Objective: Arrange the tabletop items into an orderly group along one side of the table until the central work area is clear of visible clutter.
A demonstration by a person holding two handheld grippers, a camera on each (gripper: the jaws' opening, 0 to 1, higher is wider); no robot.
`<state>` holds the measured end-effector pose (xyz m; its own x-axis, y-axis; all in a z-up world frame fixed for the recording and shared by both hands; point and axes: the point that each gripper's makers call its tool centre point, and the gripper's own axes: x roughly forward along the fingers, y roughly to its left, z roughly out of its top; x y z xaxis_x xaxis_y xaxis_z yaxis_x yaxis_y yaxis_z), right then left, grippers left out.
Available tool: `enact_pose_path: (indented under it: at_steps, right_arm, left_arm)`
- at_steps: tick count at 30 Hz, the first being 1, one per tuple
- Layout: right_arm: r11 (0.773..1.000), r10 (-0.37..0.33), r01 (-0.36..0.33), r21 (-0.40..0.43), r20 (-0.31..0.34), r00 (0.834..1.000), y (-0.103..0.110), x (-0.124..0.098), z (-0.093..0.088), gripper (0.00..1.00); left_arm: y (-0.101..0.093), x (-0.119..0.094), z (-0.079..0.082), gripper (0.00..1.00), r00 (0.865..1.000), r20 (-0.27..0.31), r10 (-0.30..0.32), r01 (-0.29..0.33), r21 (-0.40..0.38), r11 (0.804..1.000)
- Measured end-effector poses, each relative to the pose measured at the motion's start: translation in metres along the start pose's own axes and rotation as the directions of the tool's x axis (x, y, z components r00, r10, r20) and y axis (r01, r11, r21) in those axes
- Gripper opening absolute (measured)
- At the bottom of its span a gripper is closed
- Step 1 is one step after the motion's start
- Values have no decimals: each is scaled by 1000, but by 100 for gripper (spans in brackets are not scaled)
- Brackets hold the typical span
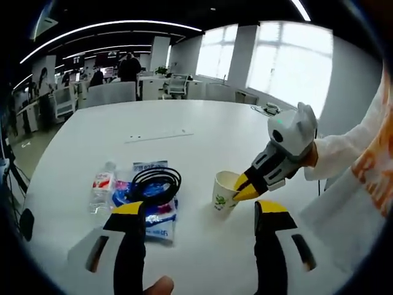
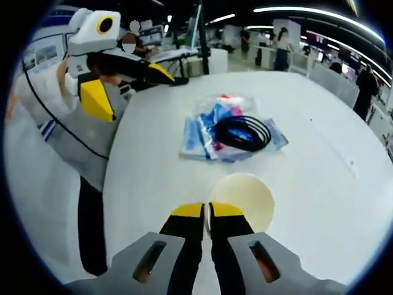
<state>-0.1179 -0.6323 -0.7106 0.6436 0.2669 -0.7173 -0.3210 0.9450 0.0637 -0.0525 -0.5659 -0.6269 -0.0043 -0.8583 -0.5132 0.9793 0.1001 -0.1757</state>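
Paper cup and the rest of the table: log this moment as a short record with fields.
paper cup: upright on the white table, rim pinched by the right tool
right tool: shut on the cup rim
left tool: open, holding nothing
black cable coil: lying on the blue plastic packets
water bottle: lying beside the packets
background: office desks, chairs, people standing far off

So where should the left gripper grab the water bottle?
Around the middle of the water bottle, I'd guess. It lies on its side on the table beside the blue packet, so come down from above with the jaws across its round body. The left gripper is open already. The right gripper is busy pinching the paper cup.
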Motion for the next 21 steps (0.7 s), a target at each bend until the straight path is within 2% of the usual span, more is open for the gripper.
enact_pose_path:
  at_steps: [13, 19, 21]
  right_arm:
    - [1000, -11, 11, -6, 23, 1000, 5, -4, 6, 23]
    - [999, -24, 21, 38, 64, 998, 0, -14, 12, 29]
    - [999, -28, 25, 36, 83, 996, 0, -19, 15, 32]
  left_arm:
    - [-4, 3, 0, 75, 1000, -4, -22, 22, -6, 1000]
    - [-5, 6, -4, 76, 999, -21, -27, 26, -4, 1000]
    - [-2, 7, -3, 76, 1000, -13, -24, 24, -31, 999]
